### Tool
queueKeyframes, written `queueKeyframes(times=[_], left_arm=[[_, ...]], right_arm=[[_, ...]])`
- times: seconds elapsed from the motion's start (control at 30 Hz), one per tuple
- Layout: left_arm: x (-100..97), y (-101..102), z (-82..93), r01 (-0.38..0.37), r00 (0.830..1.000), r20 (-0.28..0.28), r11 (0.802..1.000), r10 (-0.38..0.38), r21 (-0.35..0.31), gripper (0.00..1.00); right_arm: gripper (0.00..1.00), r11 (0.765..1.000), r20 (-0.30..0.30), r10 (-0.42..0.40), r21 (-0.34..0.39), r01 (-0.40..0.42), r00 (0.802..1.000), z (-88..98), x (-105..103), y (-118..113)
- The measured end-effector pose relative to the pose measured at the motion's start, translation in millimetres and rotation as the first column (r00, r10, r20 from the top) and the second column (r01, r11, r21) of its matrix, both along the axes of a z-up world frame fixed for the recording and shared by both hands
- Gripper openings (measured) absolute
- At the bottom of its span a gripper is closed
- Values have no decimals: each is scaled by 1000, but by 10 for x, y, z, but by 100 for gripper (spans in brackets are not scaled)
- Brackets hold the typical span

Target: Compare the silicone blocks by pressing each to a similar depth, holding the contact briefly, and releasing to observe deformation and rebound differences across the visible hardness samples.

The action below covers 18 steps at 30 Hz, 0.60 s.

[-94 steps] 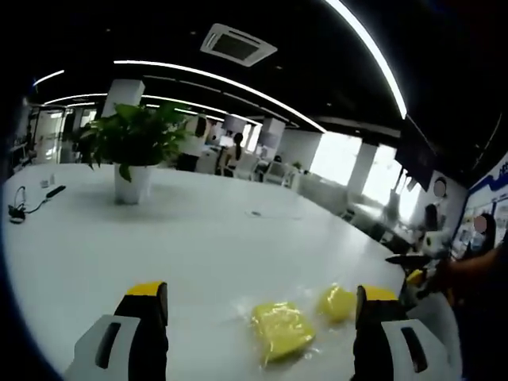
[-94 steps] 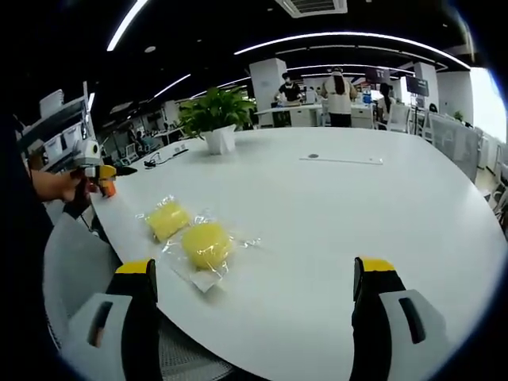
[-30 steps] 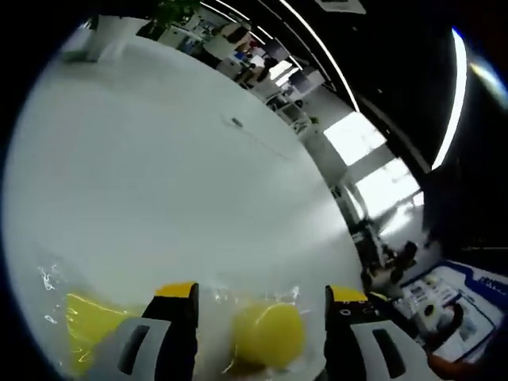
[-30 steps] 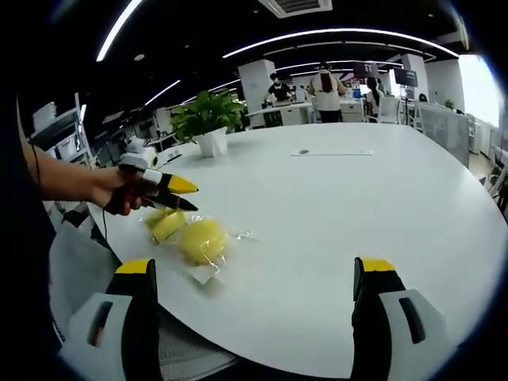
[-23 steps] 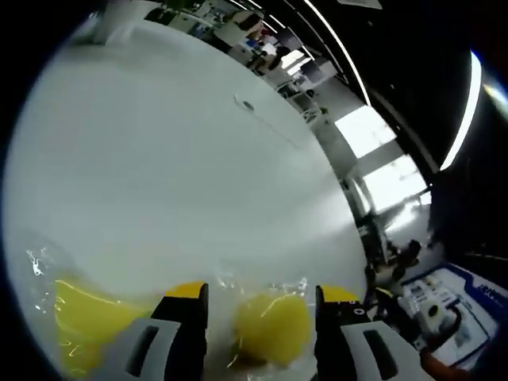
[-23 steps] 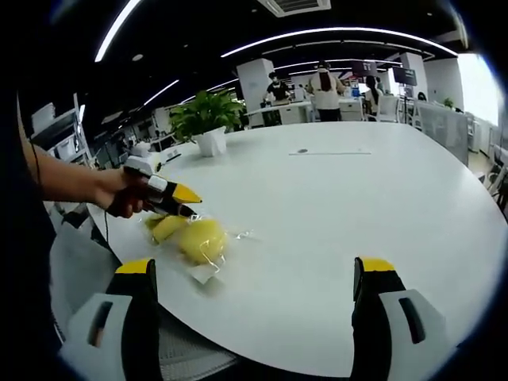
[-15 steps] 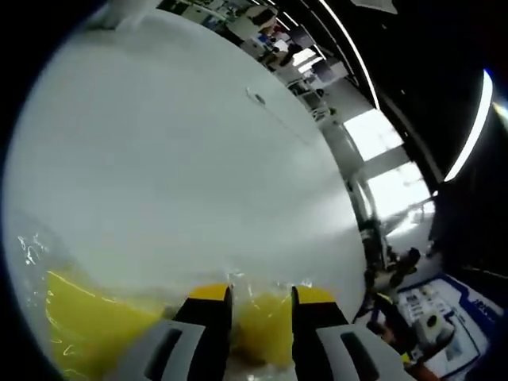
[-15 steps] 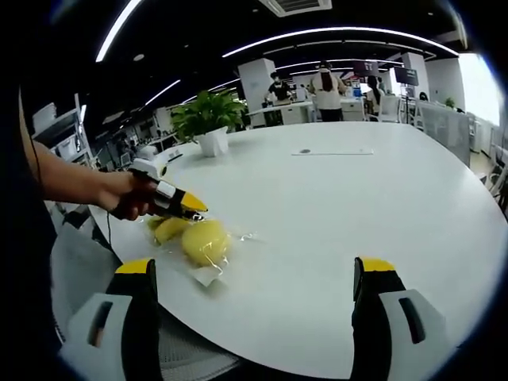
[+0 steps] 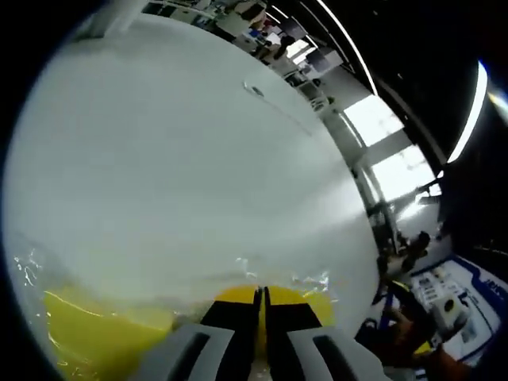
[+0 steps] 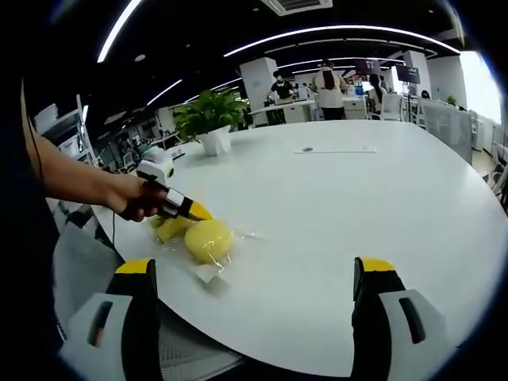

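Note:
Two yellow silicone blocks in clear bags lie near the white table's (image 10: 357, 198) edge. In the right gripper view the round block (image 10: 209, 240) lies in front and the flatter block (image 10: 171, 229) just behind it. My left gripper (image 10: 200, 213), held in a hand (image 10: 131, 197), has its yellow tips down on the round block's top left. In the left gripper view my left gripper (image 9: 260, 292) is shut, jaws together, tips against the round block (image 9: 305, 302); the flatter block (image 9: 95, 337) is at lower left. My right gripper (image 10: 254, 266) hangs open, off the table's edge, nothing between its jaws.
A potted plant (image 10: 208, 119) stands far back on the table, with a thin flat object (image 10: 337, 150) lying farther right. People (image 10: 327, 89) stand at desks behind. A chair seat (image 10: 79, 262) sits below the table edge at the left.
The left gripper's jaws closed from wide apart to fully shut, and its tips dropped onto the round block. The right gripper stayed still and open.

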<state>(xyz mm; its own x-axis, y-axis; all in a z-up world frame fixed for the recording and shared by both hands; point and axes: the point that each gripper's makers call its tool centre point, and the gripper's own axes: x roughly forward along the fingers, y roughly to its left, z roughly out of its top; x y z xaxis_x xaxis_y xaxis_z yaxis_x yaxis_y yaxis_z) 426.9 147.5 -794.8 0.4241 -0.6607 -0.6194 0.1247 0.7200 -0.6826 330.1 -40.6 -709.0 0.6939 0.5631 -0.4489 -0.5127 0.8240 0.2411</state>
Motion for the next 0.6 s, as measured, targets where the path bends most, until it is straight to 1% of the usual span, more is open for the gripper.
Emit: queueKeyframes(times=[0.07, 0.23, 0.3, 0.33, 0.5, 0.53, 0.57, 0.6], left_arm=[[7, 1, -11, 5, 1000, 9, 1000, -5, 11, 0], [14, 4, -21, -7, 1000, 8, 1000, 6, 21, 0], [15, 10, -23, -30, 999, -18, 1000, 31, 8, 0], [19, 13, -25, -34, 999, -21, 999, 34, 5, 0], [16, -6, 5, -38, 999, -4, 999, 38, 1, 0], [18, -14, 17, -28, 1000, 12, 1000, 28, 6, 0], [20, -16, 21, -29, 999, 15, 1000, 29, 5, 0], [22, -24, 41, -36, 999, 13, 999, 36, -12, 0]], right_arm=[[96, 1000, -2, 1, 1, -1, 1000, -14, -5, -2], [96, 1000, -4, 6, 1, -6, 1000, -15, -4, 1], [96, 1000, -1, 5, 3, -5, 1000, -3, 5, -2], [96, 1000, 0, 5, 5, -5, 1000, -1, 9, -3], [96, 1000, -3, 9, 1, -9, 1000, -13, 0, -2], [96, 1000, -3, 9, 1, -9, 1000, -12, 0, -3], [96, 1000, -3, 8, 2, -8, 1000, -8, 1, -4], [96, 1000, 0, 9, 4, -9, 1000, 1, 4, -5]])
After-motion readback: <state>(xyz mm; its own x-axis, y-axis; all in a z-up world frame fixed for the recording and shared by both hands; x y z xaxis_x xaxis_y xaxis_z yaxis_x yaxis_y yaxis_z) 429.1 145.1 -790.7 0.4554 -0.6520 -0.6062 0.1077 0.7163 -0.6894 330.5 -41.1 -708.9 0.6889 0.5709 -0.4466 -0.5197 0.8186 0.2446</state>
